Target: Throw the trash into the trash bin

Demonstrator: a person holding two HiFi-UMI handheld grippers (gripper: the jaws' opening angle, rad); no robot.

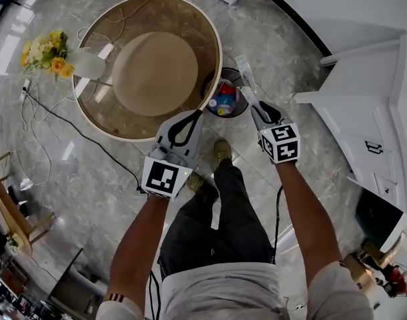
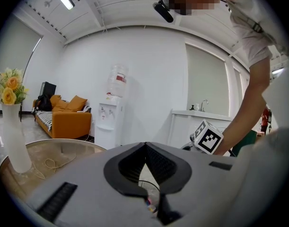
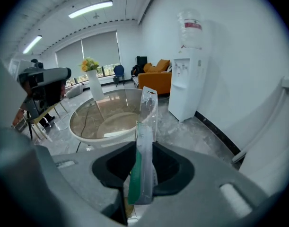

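The right gripper [image 1: 252, 103] pinches a plastic wrapper [image 1: 245, 72] at the trash bin [image 1: 231, 71] rim's three o'clock; I'd centre it over the mouth before releasing. The left gripper [image 1: 198, 114] is closed, empty.

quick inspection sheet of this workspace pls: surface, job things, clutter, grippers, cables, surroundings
surface: round glass table, holding a vase of flowers near its edge.
job's things: clear wrapper upright in the right gripper; dark trash bin on the floor beside the table, coloured rubbish inside.
clutter: nothing seen.
grippers: left gripper shut, empty; right gripper shut on the wrapper, by the bin.
cables: black cable across the floor.
surroundings: water dispenser, orange sofa, white counter.
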